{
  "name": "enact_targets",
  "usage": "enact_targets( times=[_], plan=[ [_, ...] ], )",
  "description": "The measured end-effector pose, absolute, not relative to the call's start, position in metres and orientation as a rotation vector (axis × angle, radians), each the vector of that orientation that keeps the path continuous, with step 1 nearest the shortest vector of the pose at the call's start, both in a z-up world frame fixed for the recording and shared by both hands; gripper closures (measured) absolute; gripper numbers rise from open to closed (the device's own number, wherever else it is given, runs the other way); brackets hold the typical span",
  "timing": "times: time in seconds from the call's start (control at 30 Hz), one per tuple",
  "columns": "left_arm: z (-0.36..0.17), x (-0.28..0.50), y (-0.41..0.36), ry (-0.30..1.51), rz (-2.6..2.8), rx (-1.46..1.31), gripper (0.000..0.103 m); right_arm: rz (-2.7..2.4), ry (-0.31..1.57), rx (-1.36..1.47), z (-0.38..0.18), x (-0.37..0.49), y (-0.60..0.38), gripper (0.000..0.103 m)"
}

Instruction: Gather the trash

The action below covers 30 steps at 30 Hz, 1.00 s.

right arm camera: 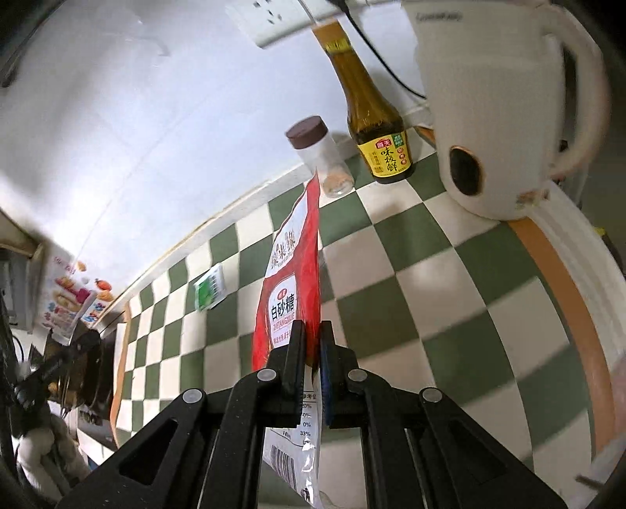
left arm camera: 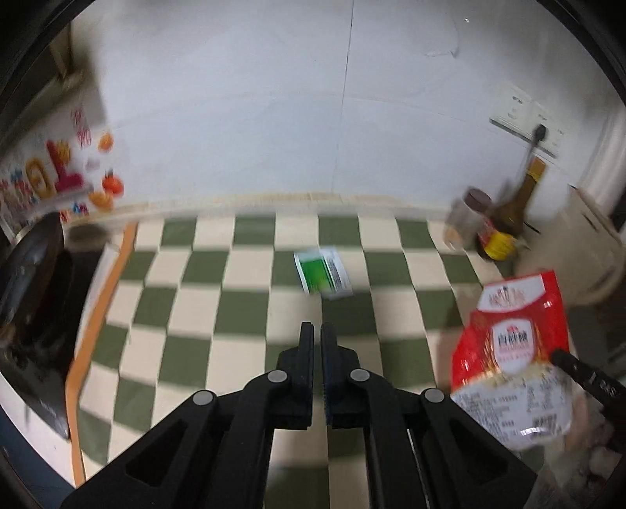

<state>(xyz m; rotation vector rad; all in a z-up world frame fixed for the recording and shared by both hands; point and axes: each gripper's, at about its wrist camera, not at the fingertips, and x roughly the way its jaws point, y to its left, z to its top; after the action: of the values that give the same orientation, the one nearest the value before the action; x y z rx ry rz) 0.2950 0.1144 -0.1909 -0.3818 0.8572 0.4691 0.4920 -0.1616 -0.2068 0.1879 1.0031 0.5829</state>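
My right gripper (right arm camera: 312,333) is shut on a red and white sugar bag (right arm camera: 291,282) and holds it above the green and cream checkered counter (right arm camera: 391,282). The same bag (left arm camera: 512,352) shows at the right of the left wrist view, with a right finger (left arm camera: 587,376) on it. A small green and white packet (left arm camera: 322,274) lies flat on the counter ahead of my left gripper (left arm camera: 317,333), which is shut and empty above the counter. The packet also shows in the right wrist view (right arm camera: 210,287), left of the bag.
A brown sauce bottle (right arm camera: 371,117), a brown-lidded spice jar (right arm camera: 321,156) and a white kettle (right arm camera: 500,105) stand by the wall under a socket (right arm camera: 270,19). A dark stove (left arm camera: 35,297) sits left. An orange strip (right arm camera: 563,289) edges the counter.
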Motion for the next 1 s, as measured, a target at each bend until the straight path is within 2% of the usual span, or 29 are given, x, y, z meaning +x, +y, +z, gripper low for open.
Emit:
enact_targets(
  times=[0.07, 0.13, 0.2, 0.23, 0.33, 0.37, 0.4, 0.47, 0.53, 0.57, 0.6, 0.7, 0.9, 1.0],
  plan=[
    [-0.197, 0.278, 0.119, 0.891, 0.448, -0.443, 0.096, 0.576, 1.009, 0.181, -0.209, 0.476, -0.166, 0.096],
    [-0.219, 0.265, 0.119, 0.958, 0.444, -0.498, 0.086, 0.552, 1.056, 0.213, -0.225, 0.468, -0.175, 0.096],
    [-0.257, 0.263, 0.116, 1.060, 0.434, -0.527, 0.058, 0.520, 1.126, 0.200, -0.246, 0.469, -0.180, 0.096],
    [-0.278, 0.262, 0.115, 1.112, 0.439, -0.541, 0.054, 0.506, 1.160, 0.201, -0.260, 0.470, -0.183, 0.096],
    [-0.329, 0.258, 0.118, 1.233, 0.446, -0.626, 0.053, 0.497, 1.258, 0.298, -0.293, 0.478, -0.196, 0.096],
    [-0.337, 0.254, 0.119, 1.199, 0.445, -0.662, 0.049, 0.489, 1.274, 0.321, -0.300, 0.480, -0.200, 0.096],
    [-0.333, 0.252, 0.118, 1.101, 0.460, -0.651, 0.034, 0.484, 1.274, 0.318, -0.303, 0.482, -0.203, 0.096],
    [-0.341, 0.258, 0.120, 1.063, 0.469, -0.663, 0.026, 0.484, 1.266, 0.305, -0.302, 0.486, -0.204, 0.096],
    [-0.353, 0.267, 0.126, 1.031, 0.453, -0.718, 0.012, 0.493, 1.265, 0.307, -0.300, 0.492, -0.203, 0.096],
    [-0.357, 0.274, 0.128, 1.006, 0.439, -0.737, 0.010, 0.501, 1.266, 0.311, -0.299, 0.497, -0.202, 0.096],
    [-0.361, 0.284, 0.130, 1.009, 0.425, -0.732, 0.000, 0.504, 1.266, 0.312, -0.298, 0.502, -0.199, 0.096],
    [-0.367, 0.325, 0.140, 1.064, 0.425, -0.742, 0.001, 0.521, 1.268, 0.306, -0.295, 0.522, -0.189, 0.096],
    [-0.332, 0.445, 0.177, 1.004, 0.489, -0.789, 0.001, 0.524, 1.270, 0.293, -0.291, 0.564, -0.168, 0.096],
    [-0.342, 0.509, 0.194, 1.078, 0.523, -0.765, 0.001, 0.516, 1.280, 0.300, -0.299, 0.586, -0.161, 0.096]
  ],
)
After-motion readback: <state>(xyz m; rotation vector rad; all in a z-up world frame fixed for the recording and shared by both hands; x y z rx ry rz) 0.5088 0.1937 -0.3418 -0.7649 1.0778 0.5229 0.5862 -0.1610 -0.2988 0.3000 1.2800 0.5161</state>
